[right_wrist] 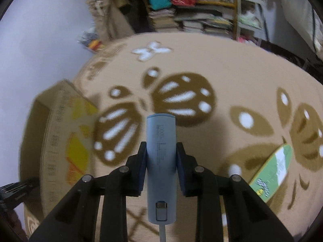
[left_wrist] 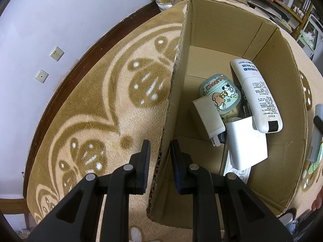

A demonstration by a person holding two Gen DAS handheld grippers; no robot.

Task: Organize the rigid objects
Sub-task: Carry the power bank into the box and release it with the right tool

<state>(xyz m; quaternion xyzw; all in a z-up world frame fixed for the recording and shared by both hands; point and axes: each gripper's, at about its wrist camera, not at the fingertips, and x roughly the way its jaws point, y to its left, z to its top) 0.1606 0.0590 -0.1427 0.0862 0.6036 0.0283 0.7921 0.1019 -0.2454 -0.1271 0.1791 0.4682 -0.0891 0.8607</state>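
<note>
**Box wall pinched, power bank lifted**

Beige fleece blanket (left_wrist: 97, 109) with brown butterfly patterns covers the surface, and cluttered shelves of books (right_wrist: 193, 24) stand behind it. On the blanket sits an open cardboard box (left_wrist: 278, 141).

The left claw (left_wrist: 160, 155) is pressed together on the box's near wall, one finger outside and one inside the box. Ahead of this claw and to its right, on the box floor, lies a heap of things: a pale green tin (left_wrist: 219, 92) with cartoon dogs and the word "Cheers", a white plug adapter (left_wrist: 208, 119) lying against the tin, a white square block (left_wrist: 247, 143) just beside the adapter, and a long white remote control (left_wrist: 257, 96) resting slantwise on the pile. Another white remote (left_wrist: 235, 169) peeks out beneath the block.

The right claw (right_wrist: 161, 157) pinches a grey-blue power bank (right_wrist: 160, 153) between its pads, the body pointing forward along the fingers and a cable leaving its near end. The box stands to the left of this claw. To its right, a green flat oblong item (right_wrist: 272, 171) with cartoon print lies on the blanket.
</note>
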